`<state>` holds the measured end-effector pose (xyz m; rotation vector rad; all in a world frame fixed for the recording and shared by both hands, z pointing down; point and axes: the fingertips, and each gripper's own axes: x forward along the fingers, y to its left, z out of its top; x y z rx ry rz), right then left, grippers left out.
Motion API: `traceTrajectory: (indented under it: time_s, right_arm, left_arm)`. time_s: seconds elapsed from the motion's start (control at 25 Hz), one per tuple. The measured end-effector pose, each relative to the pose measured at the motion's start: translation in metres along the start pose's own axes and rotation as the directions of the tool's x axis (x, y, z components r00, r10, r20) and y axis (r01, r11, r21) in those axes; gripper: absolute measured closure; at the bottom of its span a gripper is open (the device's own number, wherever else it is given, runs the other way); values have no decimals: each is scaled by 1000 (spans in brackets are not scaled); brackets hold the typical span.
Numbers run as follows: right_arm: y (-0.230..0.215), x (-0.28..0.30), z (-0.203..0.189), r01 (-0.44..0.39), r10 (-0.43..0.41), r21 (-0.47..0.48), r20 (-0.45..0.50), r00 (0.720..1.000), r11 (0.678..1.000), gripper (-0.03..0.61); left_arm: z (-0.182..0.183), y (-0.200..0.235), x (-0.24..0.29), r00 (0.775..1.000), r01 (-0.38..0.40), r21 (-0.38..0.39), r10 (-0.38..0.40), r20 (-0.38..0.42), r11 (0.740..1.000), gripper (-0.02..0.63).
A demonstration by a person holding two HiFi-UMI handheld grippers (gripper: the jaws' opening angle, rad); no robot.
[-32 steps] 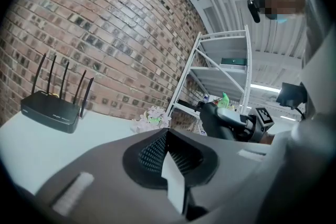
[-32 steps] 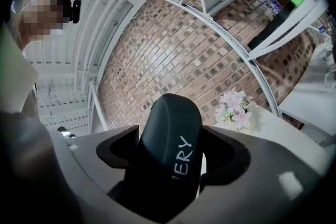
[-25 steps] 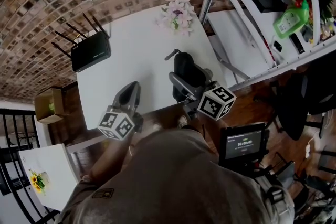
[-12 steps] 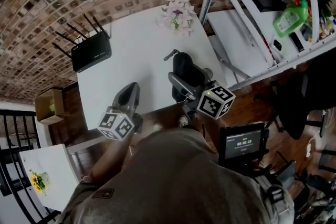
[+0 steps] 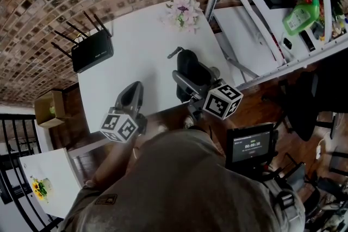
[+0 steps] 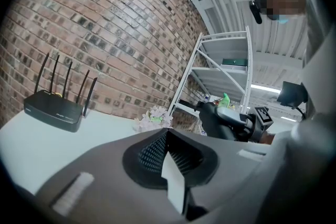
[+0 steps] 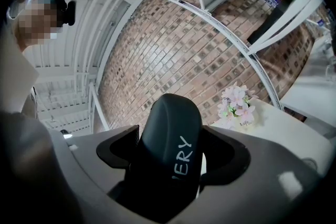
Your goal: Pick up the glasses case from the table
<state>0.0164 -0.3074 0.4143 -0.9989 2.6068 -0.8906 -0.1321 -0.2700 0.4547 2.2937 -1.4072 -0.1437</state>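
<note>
The black glasses case [image 5: 188, 69] is clamped between the jaws of my right gripper [image 5: 186, 80], held above the white table [image 5: 138, 51] near its right front part. In the right gripper view the case [image 7: 170, 152] fills the gap between the jaws, rounded end up, with white lettering on its side. My left gripper [image 5: 131, 97] hovers over the table's front edge, jaws closed together with nothing between them [image 6: 167, 157]. From the left gripper view the case [image 6: 214, 119] and the right gripper show off to the right.
A black router [image 5: 92, 50] with several antennas sits at the table's back left. A small pot of pale flowers [image 5: 182, 10] stands at the back right corner. A white metal shelf rack [image 5: 255, 8] with a green bottle [image 5: 298, 18] stands right of the table.
The right gripper with the case has shifted slightly up and left in the head view. The left gripper has barely moved.
</note>
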Motion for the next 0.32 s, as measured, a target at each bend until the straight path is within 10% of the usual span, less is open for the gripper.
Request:
traceTrajectory:
  time_s: [0.32]
  right_arm:
    - [3, 2, -4, -1, 1, -1, -6, 1000, 1000, 196]
  left_arm:
    - [-4, 2, -4, 1000, 1, -6, -1, -1, 1000, 624]
